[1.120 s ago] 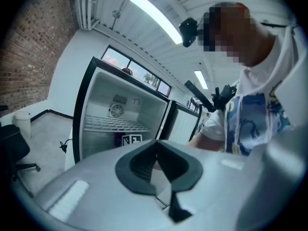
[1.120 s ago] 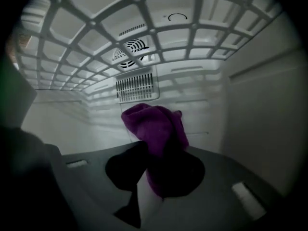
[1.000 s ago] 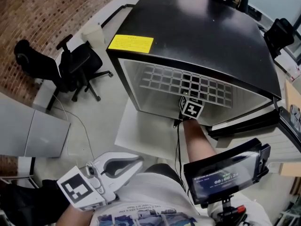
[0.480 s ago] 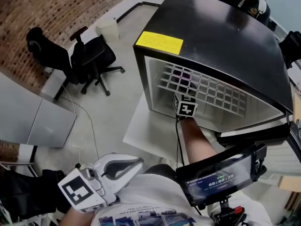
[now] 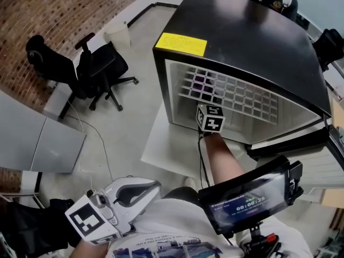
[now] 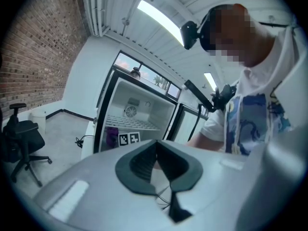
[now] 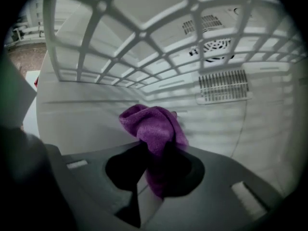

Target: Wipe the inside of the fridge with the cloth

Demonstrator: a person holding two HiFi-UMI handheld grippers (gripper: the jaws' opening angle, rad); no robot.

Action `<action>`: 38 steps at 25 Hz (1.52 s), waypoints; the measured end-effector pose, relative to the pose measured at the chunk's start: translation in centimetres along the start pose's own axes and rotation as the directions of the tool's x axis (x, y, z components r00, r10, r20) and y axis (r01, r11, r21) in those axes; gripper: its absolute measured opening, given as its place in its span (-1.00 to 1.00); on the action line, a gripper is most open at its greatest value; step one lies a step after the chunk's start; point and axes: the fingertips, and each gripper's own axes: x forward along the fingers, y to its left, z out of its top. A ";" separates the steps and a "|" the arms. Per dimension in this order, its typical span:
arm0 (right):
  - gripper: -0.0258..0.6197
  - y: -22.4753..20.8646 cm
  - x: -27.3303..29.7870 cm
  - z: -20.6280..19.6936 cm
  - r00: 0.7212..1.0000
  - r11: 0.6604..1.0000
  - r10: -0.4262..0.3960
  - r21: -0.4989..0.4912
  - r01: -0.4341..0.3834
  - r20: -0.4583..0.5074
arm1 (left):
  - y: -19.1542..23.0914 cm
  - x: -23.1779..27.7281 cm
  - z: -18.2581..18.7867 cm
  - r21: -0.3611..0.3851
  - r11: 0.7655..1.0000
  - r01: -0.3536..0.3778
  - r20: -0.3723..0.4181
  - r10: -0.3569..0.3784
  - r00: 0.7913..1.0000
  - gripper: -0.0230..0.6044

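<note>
Room: a brick wall (image 5: 80, 9) and a black office chair (image 5: 94, 69) are standing on the left, on a grey floor. The fridge (image 5: 252, 36) is standing open before the person.
Change: compared with one second ago, the right gripper (image 7: 155, 163) is sitting more to the left inside the compartment, under the wire shelf (image 5: 242, 98). Purple is now showing through the grid.
Cloth: the purple cloth (image 7: 153, 124) is being squeezed between the closed right jaws, near the white back wall.
Meaning: the wiping is probably going on, a stroke travelling leftward.
Left gripper (image 5: 152, 186): it is hanging low beside the person's body, with the jaws pressed together on nothing.
Hidden: the head view is not showing the right jaws. I cannot tell if the cloth is really touching the wall. The fridge's floor is staying out of sight.
</note>
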 end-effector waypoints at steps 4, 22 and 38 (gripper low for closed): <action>-0.68 -4.1 -3.6 0.4 0.988 0.988 -0.151 0.046 0.150 0.026 | -0.7 0.1 -0.3 0.009 0.998 0.057 -0.010 -0.057 0.998 -0.90; -0.68 -17.6 -17.2 -1.0 0.772 0.750 -0.632 0.200 0.631 -0.064 | -2.3 1.1 -1.2 0.087 0.962 0.258 -0.072 -0.252 0.965 -0.90; -0.68 -14.7 -26.2 -3.8 0.699 0.672 -0.710 0.216 0.708 -0.084 | -4.8 -1.2 -2.1 0.074 0.907 0.414 -0.096 -0.407 0.908 -0.90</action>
